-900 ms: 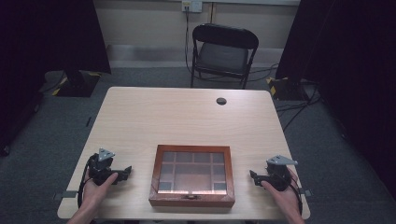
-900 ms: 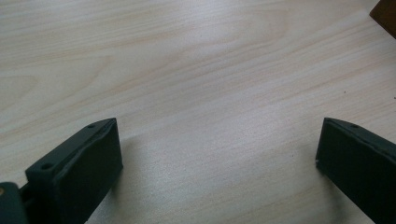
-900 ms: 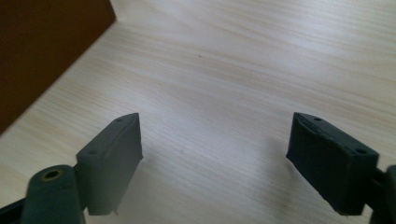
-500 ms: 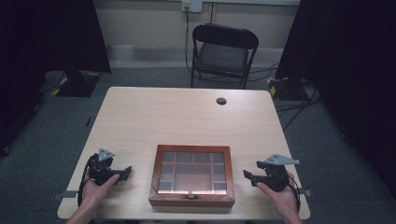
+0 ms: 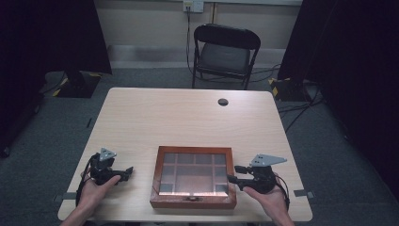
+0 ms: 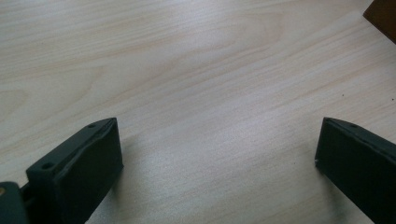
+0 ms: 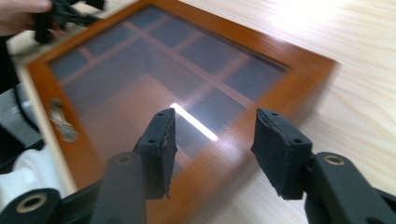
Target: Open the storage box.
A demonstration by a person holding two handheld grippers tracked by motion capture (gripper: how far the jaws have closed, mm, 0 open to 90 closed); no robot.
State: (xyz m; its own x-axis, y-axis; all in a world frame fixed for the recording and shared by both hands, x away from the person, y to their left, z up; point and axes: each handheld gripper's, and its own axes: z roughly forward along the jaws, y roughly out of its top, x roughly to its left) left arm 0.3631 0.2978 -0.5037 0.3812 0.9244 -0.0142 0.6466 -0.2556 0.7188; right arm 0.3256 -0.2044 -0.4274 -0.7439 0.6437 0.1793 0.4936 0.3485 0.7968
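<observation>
A shallow wooden box (image 5: 193, 178) with a gridded glass lid sits near the front edge of the pale woodgrain table (image 5: 188, 117). The right gripper (image 5: 241, 175) hovers at its side, jaws half-spread, nothing between them; the left gripper (image 5: 126, 172) gapes wide over bare tabletop. Beyond stands a folding chair (image 5: 223, 52).

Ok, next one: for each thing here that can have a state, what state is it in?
Wooden box: glass lid closed, lying flat on the table, clasp side toward the person.
Left gripper: open, nothing between the jaws, over bare table.
Right gripper: partly open, jaws at the box's right edge, gripping nothing.
Folding chair: unfolded, unoccupied.
</observation>
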